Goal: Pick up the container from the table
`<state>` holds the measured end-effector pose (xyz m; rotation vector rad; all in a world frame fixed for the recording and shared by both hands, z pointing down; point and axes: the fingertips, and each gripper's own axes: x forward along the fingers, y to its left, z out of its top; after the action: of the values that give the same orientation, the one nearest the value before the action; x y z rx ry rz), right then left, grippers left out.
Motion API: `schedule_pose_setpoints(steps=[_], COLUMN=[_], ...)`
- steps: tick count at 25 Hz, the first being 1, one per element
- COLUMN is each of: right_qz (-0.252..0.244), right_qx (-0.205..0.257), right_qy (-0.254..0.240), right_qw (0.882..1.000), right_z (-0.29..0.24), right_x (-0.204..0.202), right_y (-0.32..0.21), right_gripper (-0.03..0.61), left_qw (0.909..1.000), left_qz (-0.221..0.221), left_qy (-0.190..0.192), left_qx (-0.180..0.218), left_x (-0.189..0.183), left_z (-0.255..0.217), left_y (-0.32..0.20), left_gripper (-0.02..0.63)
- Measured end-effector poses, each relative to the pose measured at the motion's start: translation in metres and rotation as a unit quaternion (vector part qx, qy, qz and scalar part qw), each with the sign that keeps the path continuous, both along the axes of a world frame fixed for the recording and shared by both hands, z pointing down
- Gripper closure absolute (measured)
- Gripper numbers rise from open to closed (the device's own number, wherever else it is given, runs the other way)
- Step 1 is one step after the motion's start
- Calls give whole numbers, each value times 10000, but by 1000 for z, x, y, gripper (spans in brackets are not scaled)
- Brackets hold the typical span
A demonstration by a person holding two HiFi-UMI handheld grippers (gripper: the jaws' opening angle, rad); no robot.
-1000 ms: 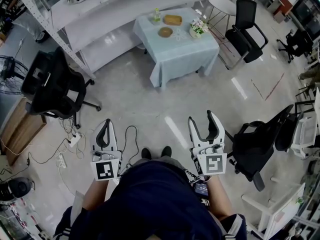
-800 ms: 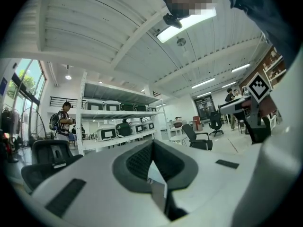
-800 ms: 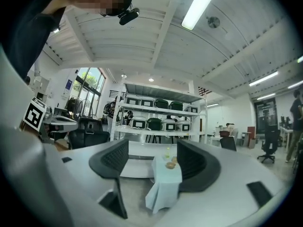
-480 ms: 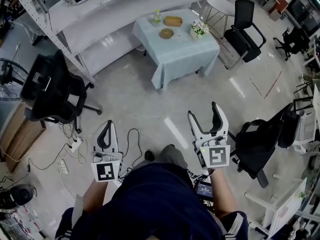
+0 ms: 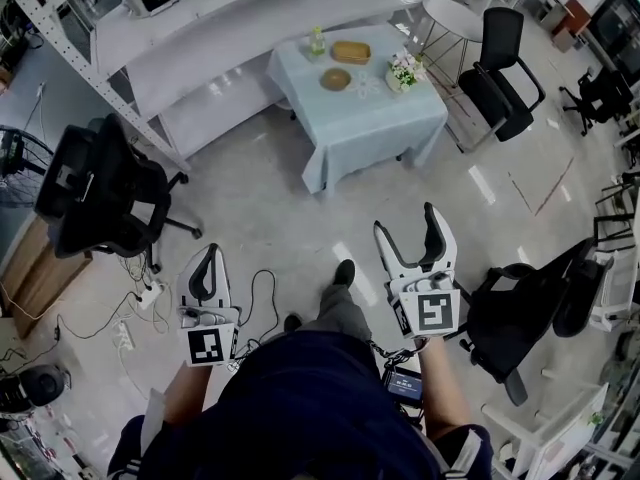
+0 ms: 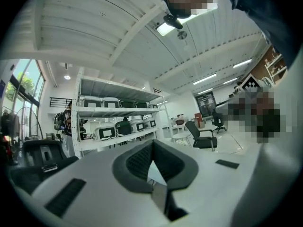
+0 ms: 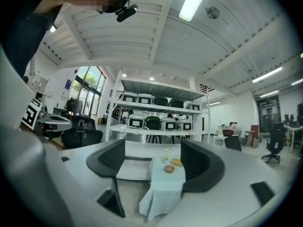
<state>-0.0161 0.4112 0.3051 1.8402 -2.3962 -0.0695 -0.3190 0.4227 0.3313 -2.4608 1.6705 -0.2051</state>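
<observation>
- Left tongs (image 5: 207, 255) were clenched: in the left gripper view (image 6: 151, 144) the dark pads met at the tips, with nothing pinched between them.
- Right tongs (image 5: 408, 222) were released, their jaws having just been opening. The right gripper view (image 7: 152, 158) showed them standing wide with only air between.
- Both tongs were held out level in front of the person, above the pale glossy floor (image 5: 270, 208), one to each side of the person's shoe (image 5: 343, 271).
- The desk (image 5: 375, 123), draped in a light blue cloth, stood well apart from both tongs, across open floor. From the right gripper view it (image 7: 163, 190) sat framed between the open jaws, far off.
- On the desk were an oblong tan dish (image 5: 350, 51) at the far side and a round brown bowl (image 5: 335, 78) just beside it, nearer the person. Either could be the container; I could not tell which. Neither was touched.
- Also on the desk were a small green bottle (image 5: 317, 40) at the far left corner and a bunch of flowers (image 5: 403, 68) near the right edge.
- A white shelving rack (image 5: 230, 28) ran behind the desk.
- Black office chairs stood around: one at the left (image 5: 100, 183), one beyond the desk at the right (image 5: 505, 63), one close to the right tongs (image 5: 520, 303).
- Cables (image 5: 130, 298) trailed on the floor beside the left tongs.
</observation>
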Motion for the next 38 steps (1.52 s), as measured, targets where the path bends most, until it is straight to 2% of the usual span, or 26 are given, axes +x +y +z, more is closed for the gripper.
schedule_pose_setpoints(steps=[10,18,28,38], right_qz=[-538,-767,-509,-16], right_qx=[-58,-161,-315,-614], right_qy=[1,94,278,312], right_qw=[9985,9969,9978,9976], right_z=[9,20,53,87], right_x=[84,110,114,104], right_y=[-141,-229,-340,-477], right_gripper=[215,215,215,221], left_qw=[9982,9976,9994,10000], left_qz=[-601,-679,-327,12], left_qy=[35,131,54,2], left_qx=[57,40,59,-88], left_x=[79,118,127,101], left_z=[-9,-12,-1,15], left_y=[-112,-189,-299,-423], left_gripper=[609,610,610,610])
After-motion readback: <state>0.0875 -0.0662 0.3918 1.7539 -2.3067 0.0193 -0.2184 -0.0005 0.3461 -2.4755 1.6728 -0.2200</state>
